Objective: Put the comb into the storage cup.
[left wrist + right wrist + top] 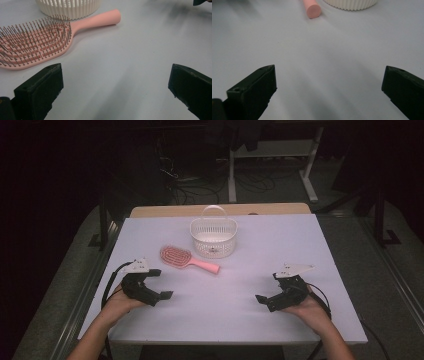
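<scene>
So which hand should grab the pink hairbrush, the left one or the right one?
Probably the left. The left gripper sits open just in front of the pink hairbrush, whose bristled head lies close to it. The right gripper, also open, is farther away and faces only the handle's end.

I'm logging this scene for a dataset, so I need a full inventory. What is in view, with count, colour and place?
hairbrush: one, pink, bristles up, on the table left of centre, handle pointing right and toward the person
basket: one, white, slatted, with a raised handle, just beyond the hairbrush
table: one, white top, a tan wooden edge at its far side
desk frame: one, white legs, on the dark floor beyond the table
left gripper: one, black, jaws open, near left of the table
right gripper: one, black, jaws open, near right
forearms: two, entering from the bottom edge
</scene>
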{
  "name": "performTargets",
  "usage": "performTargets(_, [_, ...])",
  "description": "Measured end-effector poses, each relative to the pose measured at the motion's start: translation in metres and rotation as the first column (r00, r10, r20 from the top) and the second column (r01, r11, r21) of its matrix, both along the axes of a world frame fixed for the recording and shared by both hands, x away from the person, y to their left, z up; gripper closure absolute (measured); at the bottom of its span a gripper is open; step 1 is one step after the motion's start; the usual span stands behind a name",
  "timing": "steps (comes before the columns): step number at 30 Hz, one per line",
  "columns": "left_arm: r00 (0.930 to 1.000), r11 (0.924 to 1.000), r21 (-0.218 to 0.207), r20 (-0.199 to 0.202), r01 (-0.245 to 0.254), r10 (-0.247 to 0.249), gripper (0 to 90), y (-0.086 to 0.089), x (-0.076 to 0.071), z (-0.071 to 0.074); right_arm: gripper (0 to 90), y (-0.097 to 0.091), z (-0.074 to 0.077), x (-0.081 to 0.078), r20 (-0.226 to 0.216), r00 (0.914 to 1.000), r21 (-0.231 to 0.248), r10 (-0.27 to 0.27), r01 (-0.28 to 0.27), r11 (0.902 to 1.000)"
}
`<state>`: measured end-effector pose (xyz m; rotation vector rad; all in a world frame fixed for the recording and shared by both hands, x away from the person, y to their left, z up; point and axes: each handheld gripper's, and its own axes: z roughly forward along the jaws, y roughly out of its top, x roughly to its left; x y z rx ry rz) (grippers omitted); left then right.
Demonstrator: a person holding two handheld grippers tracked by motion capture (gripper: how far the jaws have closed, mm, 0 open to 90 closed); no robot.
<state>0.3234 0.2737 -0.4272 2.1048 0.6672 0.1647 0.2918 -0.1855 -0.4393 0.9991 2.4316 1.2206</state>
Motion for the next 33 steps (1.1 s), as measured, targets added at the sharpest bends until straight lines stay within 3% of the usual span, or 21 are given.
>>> performTargets(17, [0.9993, 0.9992, -0.024, 0.016, -0.033, 0.033, 0.0, -0.002, 0.009, 0.006, 0.0, -0.001, 0.002, 0.002, -0.007, 0.9997, 0.015, -0.023, 0.023, 0.9996])
performTargets(33, [0.9992, 0.9988, -0.041, 0.028, -0.027, 0.028, 2.2, -0.014, 0.021, 0.014, 0.0, -0.004, 0.004, 0.001, -0.007, 0.9995, 0.027, -0.031, 0.031, 0.9991])
